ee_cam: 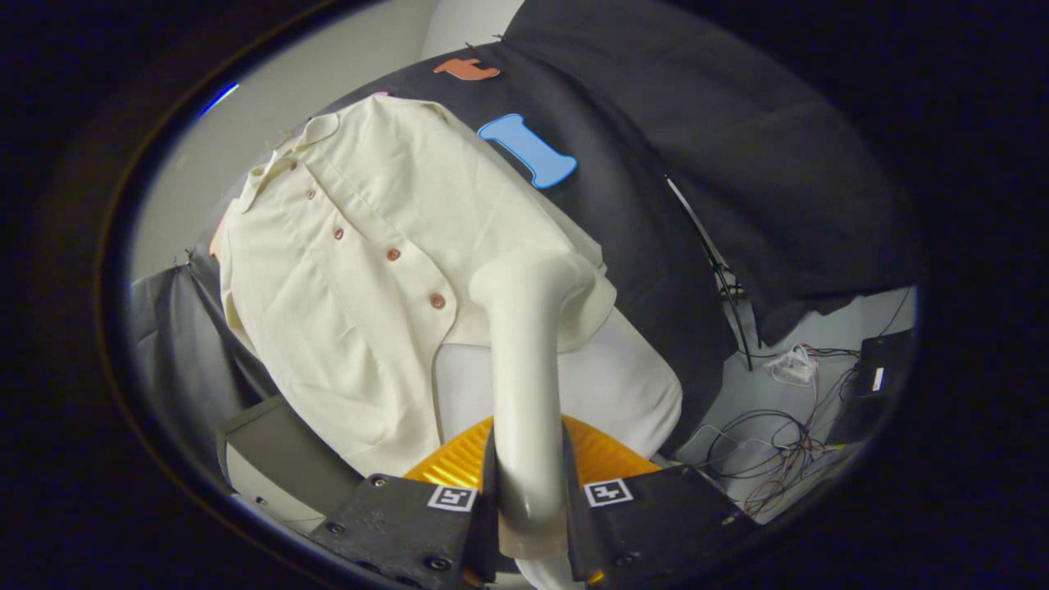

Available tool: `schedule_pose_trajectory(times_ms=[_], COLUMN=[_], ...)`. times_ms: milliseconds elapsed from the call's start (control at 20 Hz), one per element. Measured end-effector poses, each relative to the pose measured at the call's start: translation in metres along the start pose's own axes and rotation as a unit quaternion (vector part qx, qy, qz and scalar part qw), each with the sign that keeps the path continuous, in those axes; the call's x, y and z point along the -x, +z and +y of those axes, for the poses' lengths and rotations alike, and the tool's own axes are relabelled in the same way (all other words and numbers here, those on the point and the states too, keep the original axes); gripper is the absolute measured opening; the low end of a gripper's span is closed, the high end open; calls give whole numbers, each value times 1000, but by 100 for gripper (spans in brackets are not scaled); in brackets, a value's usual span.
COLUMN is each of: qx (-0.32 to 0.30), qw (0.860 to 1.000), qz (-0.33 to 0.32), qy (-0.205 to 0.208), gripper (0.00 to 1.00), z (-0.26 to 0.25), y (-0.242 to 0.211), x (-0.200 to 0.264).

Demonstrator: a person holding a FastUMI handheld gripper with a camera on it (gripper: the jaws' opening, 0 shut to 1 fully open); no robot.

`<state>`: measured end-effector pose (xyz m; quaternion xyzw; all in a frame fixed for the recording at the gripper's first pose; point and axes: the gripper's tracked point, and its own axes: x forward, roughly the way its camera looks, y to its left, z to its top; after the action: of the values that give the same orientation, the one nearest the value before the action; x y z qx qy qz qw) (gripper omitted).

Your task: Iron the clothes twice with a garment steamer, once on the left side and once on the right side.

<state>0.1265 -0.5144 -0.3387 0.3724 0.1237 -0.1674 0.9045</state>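
Low at centre of the frame, hand-held gripper clenched on garment steamer handle, its head against the lower edge of the cream shirt hanging upper left.

the gripper is seen as two flat plates set side by side, each ending in a narrow upright finger at its inner edge. a small square marker with a blocky printed pattern is fixed to the inner corner of the left plate, and a matching marker to the inner corner of the right plate. round screw heads are set along the plates' edges. a ribbed orange curved part is seen rising behind the plates.
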Motion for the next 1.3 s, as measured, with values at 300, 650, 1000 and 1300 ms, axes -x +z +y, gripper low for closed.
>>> schedule_pose_trajectory(times_ms=[300, 650, 1000, 1300], qx=[7, 9, 94, 170], qw=[1000, 999, 994, 979], qz=[-11, -30, -35, -31], qy=[-8, 8, 51, 112], gripper=[33, 33, 33, 33], z=[27, 95, 210, 335], y=[2, 4, -22, -59], x=[35, 85, 148, 192])
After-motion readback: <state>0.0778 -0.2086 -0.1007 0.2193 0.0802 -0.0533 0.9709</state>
